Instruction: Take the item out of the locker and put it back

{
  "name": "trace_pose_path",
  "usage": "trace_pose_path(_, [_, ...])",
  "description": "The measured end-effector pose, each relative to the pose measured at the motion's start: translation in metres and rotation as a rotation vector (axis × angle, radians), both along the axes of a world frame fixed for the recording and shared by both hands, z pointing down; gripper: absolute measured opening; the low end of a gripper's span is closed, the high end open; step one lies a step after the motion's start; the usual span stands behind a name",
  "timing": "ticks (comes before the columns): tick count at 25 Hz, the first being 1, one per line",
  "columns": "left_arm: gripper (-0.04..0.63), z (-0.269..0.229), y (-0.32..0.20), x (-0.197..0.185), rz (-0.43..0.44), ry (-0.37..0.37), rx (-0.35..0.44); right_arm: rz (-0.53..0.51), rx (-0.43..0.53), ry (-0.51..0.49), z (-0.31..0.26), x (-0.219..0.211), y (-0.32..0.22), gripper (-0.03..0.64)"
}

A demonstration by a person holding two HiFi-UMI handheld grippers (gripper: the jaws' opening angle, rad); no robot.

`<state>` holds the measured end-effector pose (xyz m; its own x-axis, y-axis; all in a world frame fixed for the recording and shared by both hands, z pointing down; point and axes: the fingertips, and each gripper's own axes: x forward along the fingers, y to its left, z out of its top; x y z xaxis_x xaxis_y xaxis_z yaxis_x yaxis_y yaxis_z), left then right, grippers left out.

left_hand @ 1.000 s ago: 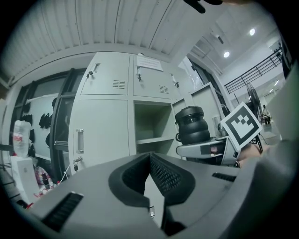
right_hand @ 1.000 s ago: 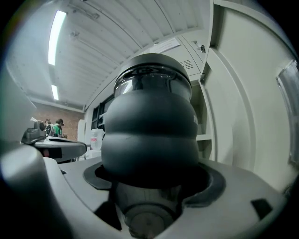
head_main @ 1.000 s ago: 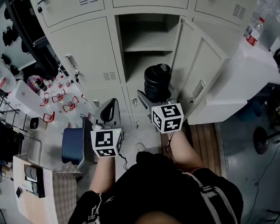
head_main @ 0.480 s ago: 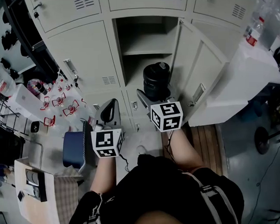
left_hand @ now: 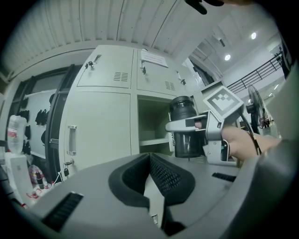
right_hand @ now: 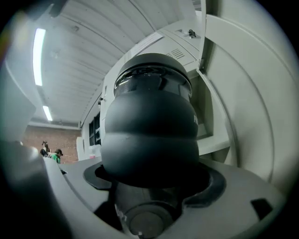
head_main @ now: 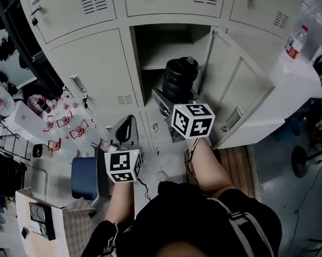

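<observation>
A squat black ribbed bottle [head_main: 180,80] with a dark lid is held upright in front of the open locker compartment [head_main: 168,43]. My right gripper [head_main: 173,101] is shut on its lower body. The bottle [right_hand: 149,135] fills the right gripper view, and my right gripper [right_hand: 149,186] has a jaw on each side of it. In the left gripper view the bottle [left_hand: 187,126] and the right gripper [left_hand: 205,130] hang before the opening. My left gripper [head_main: 125,129] stays lower and to the left, shut and empty [left_hand: 150,161].
The locker door [head_main: 239,91] swings out to the right, and a shelf [head_main: 172,59] crosses the compartment. A blue bin [head_main: 83,178] and small red items [head_main: 66,123] lie at the left. White boxes [head_main: 301,75] stand at the right, above a wooden pallet [head_main: 236,159].
My right gripper has lifted the black bottle up and toward the open compartment. The left gripper has barely moved.
</observation>
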<state>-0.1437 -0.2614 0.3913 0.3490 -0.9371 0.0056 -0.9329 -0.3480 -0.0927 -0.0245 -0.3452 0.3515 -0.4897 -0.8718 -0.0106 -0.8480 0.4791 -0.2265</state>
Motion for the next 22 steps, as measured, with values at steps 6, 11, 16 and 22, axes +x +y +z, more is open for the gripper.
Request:
trace_pose_path(6, [0.011, -0.006, -0.031, -0.010, 0.011, 0.004, 0.011, -0.018, -0.057, -0.127, -0.021, -0.006, -0.044, 0.434])
trace_pose_path(11, [0.011, -0.012, -0.054, -0.020, 0.007, 0.012, 0.015, -0.015, -0.105, -0.190, -0.029, -0.006, -0.078, 0.434])
trace_pose_path(16, [0.011, -0.022, -0.074, -0.027, 0.007, 0.005, 0.030, -0.007, -0.150, -0.231, -0.037, -0.001, -0.108, 0.434])
trace_pose_path(22, [0.011, -0.033, -0.097, -0.032, 0.003, -0.008, 0.049, -0.020, -0.166, -0.289, -0.051, 0.003, -0.138, 0.434])
